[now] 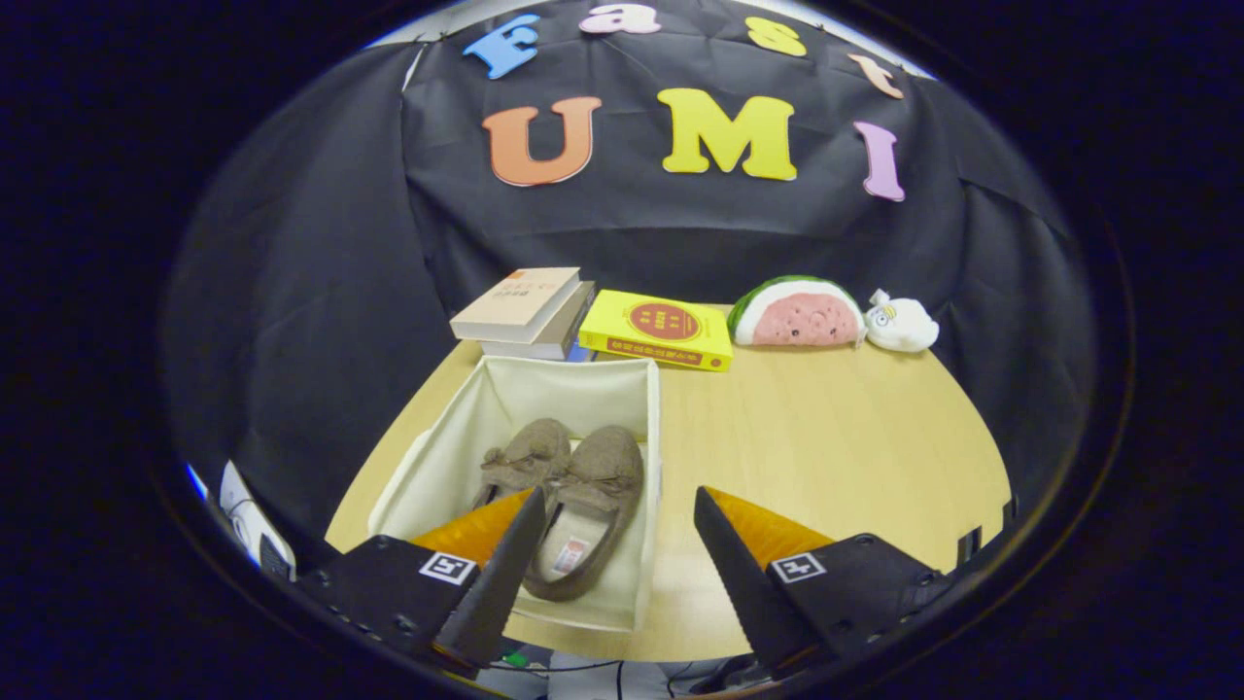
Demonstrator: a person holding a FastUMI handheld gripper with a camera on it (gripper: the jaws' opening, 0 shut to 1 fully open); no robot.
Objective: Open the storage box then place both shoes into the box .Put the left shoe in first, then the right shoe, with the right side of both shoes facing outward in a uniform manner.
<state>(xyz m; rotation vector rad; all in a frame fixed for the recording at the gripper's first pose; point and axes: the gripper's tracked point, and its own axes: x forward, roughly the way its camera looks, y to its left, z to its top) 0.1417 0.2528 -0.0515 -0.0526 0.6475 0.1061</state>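
Looks like both shoes [569, 486] are already sitting side by side in the open storage box [544, 389] on the table [826, 437], and the hand-held gripper [620, 544] is hanging released and empty above, so I'd just be backing off without bumping the fabric wall.

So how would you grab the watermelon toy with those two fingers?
Probably from above, across its thin sides. The watermelon toy stands on its flat edge with the rounded rind up, beside the white plush. The open gripper holds nothing.
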